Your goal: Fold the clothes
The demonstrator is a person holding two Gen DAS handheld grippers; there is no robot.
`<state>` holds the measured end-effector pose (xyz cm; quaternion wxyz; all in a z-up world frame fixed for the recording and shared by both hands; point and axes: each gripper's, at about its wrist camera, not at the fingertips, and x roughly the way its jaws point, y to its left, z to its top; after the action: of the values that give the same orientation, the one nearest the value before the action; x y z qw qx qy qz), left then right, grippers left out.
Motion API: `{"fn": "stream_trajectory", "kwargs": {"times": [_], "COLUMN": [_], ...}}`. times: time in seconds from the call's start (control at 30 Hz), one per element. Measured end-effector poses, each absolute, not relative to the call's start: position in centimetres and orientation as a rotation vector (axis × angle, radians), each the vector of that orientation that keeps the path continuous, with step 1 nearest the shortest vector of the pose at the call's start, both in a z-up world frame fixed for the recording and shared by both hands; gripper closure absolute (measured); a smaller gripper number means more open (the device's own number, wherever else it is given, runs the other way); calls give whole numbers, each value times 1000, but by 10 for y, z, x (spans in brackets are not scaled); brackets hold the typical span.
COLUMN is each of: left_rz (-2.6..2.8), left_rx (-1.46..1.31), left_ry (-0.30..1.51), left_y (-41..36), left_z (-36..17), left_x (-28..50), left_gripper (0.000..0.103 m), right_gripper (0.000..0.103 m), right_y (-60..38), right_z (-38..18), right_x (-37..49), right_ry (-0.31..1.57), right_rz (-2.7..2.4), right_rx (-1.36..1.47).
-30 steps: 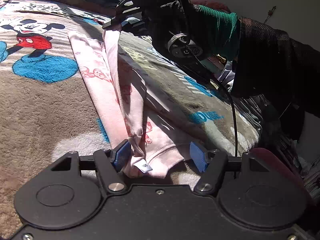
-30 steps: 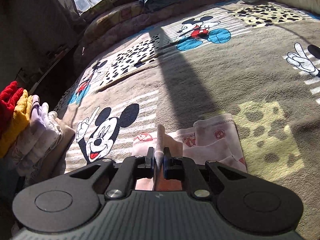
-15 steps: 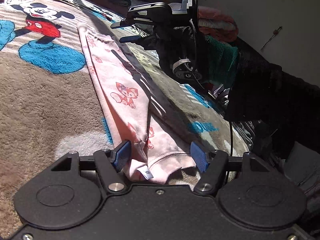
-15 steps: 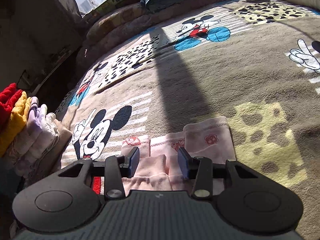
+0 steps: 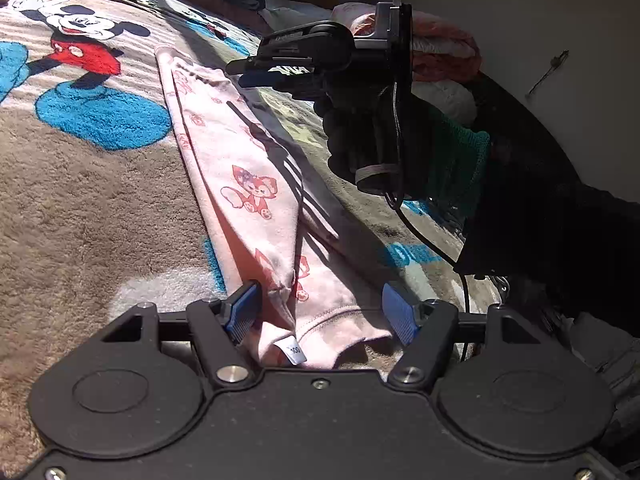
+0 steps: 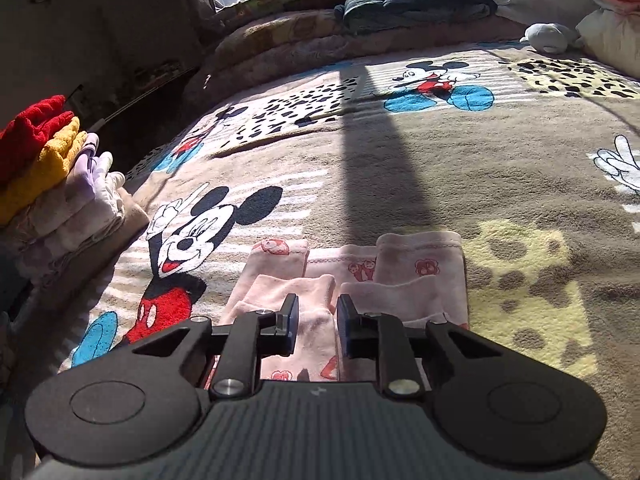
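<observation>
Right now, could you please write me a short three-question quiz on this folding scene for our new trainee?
1. True or false: the left claw is clamped shut on the pink garment.
2. Multiple choice: in the right wrist view, the stack of folded clothes lies (A) at the left edge of the blanket, (B) at its right edge, (C) on top of the pink garment.
3. Fill in: the right claw hangs with its jaws ____ over the garment's cuffs.

Key:
1. False; its jaws stand wide apart, one on either side of the waistband end.
2. A.
3. Open, with a gap between the pads.
</observation>
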<state>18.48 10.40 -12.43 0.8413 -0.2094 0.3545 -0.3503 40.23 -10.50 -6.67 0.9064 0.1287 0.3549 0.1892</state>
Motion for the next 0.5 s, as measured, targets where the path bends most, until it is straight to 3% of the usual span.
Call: {"fn": "stream_trajectory", "kwargs": {"times": [0.33,0.5], "left_rz": [-661,-565], "left_rx": [-349,-243], "left_ry": [725,691], "left_y": [106,108], "left_z": [-108,-103], "left_x": [172,161], "left_gripper": [34,34], "right_gripper": [69,69], "right_y": [-194,-225], "right_z": [-67,-78], "right_x": [301,246], "right_ry": [694,681], "right_rz": [389,376], "right_rx": [401,366]}}
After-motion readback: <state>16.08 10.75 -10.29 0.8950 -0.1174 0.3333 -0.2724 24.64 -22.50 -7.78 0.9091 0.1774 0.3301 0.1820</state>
